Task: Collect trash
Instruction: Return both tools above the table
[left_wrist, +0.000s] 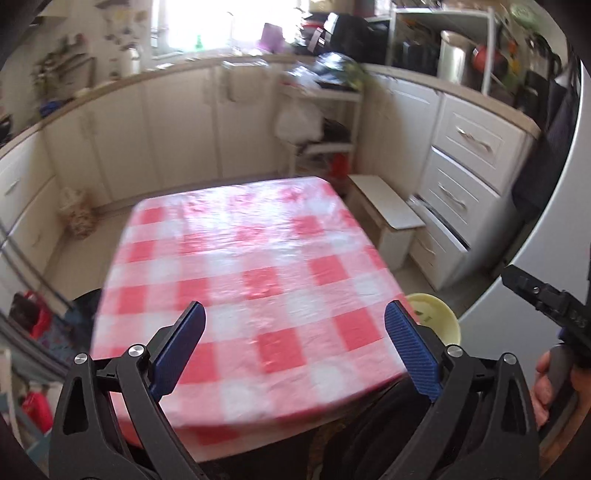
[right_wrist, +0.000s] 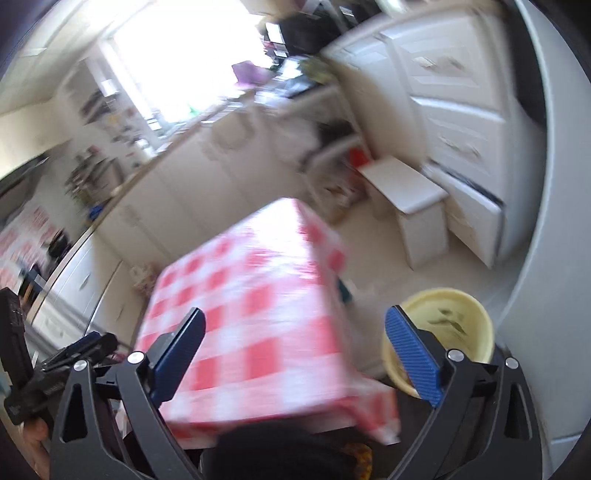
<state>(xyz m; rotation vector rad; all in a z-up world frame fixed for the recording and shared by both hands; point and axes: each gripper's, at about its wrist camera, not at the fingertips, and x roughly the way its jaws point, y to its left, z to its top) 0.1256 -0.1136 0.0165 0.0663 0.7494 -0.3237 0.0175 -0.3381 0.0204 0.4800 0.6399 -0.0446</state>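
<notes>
A table with a red-and-white checked cloth (left_wrist: 243, 266) fills the middle of the left wrist view, with nothing lying on it; it also shows, blurred, in the right wrist view (right_wrist: 251, 302). A pale yellow bin (right_wrist: 447, 332) stands on the floor at the table's right side, with some small scraps inside; its rim shows in the left wrist view (left_wrist: 439, 314). My left gripper (left_wrist: 295, 347) is open and empty above the table's near edge. My right gripper (right_wrist: 295, 350) is open and empty, its right finger in front of the bin.
White kitchen cabinets and drawers (left_wrist: 465, 177) line the back and right. A low white stool (left_wrist: 388, 214) stands beyond the table's far right corner. A white shelf rack (left_wrist: 321, 122) stands at the back. A grey curved wall (right_wrist: 546, 258) is at the right.
</notes>
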